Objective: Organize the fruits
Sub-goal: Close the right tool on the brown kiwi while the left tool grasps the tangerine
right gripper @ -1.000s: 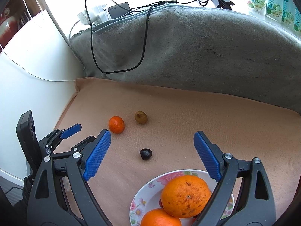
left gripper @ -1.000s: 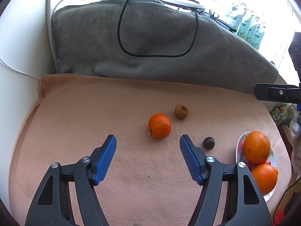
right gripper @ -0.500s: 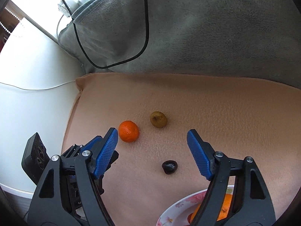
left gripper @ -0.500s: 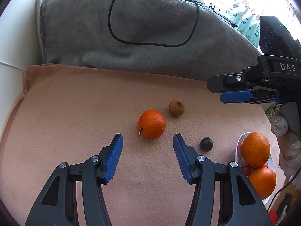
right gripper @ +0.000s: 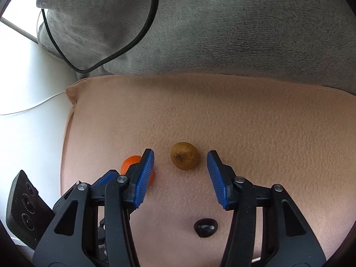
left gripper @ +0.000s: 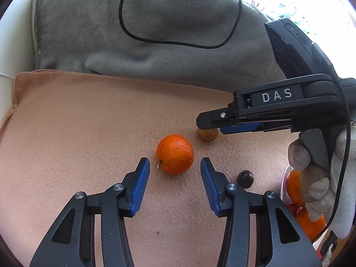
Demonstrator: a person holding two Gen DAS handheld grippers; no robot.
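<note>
L gripper (left gripper: 174, 166) jaws apart, blue pads flanking the orange (left gripper: 174, 154) at frame centre w/o touching it; fruit round, pitted skin, short stem pointing lower left. R gripper (right gripper: 180, 159) also spread, brown-yellow fruit (right gripper: 185, 155) between its tips, not gripped; slightly oval, long axis running upper left to lower right, stem dimple facing camera. Small dark fruit (right gripper: 205, 227) lower centre in R view. All on peach cloth (left gripper: 77, 122); grey blanket (left gripper: 178, 22) w/ black cable (left gripper: 178, 42) across top.
</note>
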